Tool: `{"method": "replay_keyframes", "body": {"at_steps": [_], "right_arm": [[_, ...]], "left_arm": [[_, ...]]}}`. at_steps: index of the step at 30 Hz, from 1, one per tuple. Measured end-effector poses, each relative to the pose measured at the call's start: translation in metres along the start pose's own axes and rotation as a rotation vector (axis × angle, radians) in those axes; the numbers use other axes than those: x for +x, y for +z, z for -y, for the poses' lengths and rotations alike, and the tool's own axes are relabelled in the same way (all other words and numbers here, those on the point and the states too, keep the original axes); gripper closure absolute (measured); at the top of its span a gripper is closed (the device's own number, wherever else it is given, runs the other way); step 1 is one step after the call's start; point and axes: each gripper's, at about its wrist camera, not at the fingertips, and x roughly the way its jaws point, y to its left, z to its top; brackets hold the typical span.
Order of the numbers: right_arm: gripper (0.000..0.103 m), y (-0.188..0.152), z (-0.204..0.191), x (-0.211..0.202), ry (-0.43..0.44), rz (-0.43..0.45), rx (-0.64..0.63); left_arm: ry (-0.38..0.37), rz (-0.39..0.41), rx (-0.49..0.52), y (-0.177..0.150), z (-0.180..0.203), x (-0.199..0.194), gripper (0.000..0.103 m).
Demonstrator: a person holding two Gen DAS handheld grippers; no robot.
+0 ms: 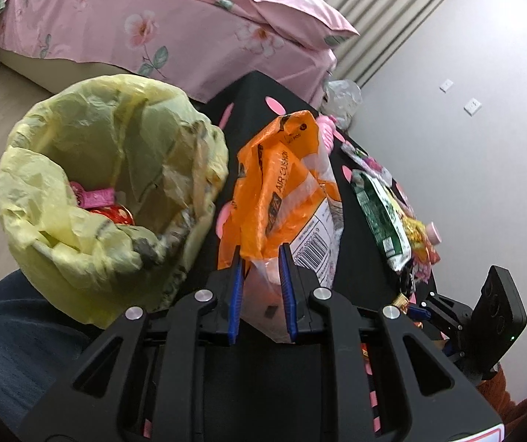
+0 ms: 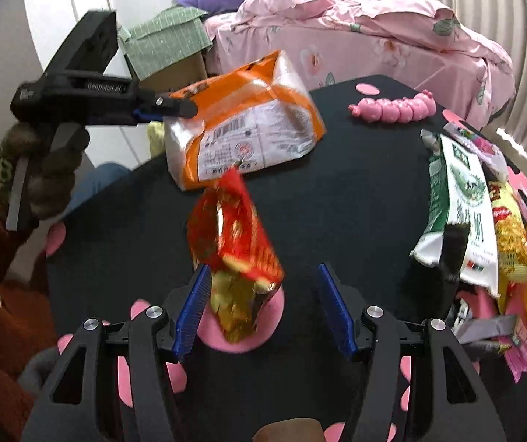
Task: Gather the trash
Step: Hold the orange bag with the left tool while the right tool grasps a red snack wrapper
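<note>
My left gripper (image 1: 260,254) is shut on a corner of an orange and clear plastic bag (image 1: 281,184), which rises up ahead of its blue pads. The bag hangs beside a bin with a yellow liner (image 1: 35,243); pink and red wrappers (image 1: 97,199) lie inside. In the right wrist view the left gripper (image 2: 189,108) grips the same bag (image 2: 248,125) over the table's far left. My right gripper (image 2: 263,269) is open and wide. A crumpled red and gold wrapper (image 2: 237,235) stands between its fingers, close to the left pad (image 2: 193,305). The right gripper (image 1: 421,311) also shows low at the right.
A black round table (image 2: 355,191) with pink dots carries a pile of snack wrappers (image 2: 484,221) along its right edge and a pink pig toy (image 2: 396,108) at the back. A bed with pink floral bedding (image 1: 153,18) stands behind. A gloved hand (image 2: 53,169) holds the left gripper.
</note>
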Motion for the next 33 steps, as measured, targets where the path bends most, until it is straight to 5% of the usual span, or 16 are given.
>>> {"method": "replay_keyframes", "body": {"at_steps": [2,5,20,24,33], "right_arm": [[0.047,-0.004,-0.005,0.0,-0.012,-0.016,-0.012],[0.063,-0.009,-0.008,-0.002,-0.021,-0.003,-0.004],[0.063,0.005,0.02,0.005,0.033,0.078,0.193],[0.04,0.004,0.025,0.002,0.115,0.069,0.236],[0.039,0.006,0.038,-0.009,0.085,0.105,0.337]], "left_arm": [[0.0,-0.004,0.011,-0.002,0.004,0.002,0.086],[0.002,-0.008,0.022,-0.002,0.007,0.004,0.086],[0.054,-0.001,0.069,-0.006,0.017,0.01,0.076],[0.048,-0.004,0.083,-0.008,0.019,0.009,0.073],[0.05,0.002,0.097,-0.009,0.025,0.012,0.073]]}}
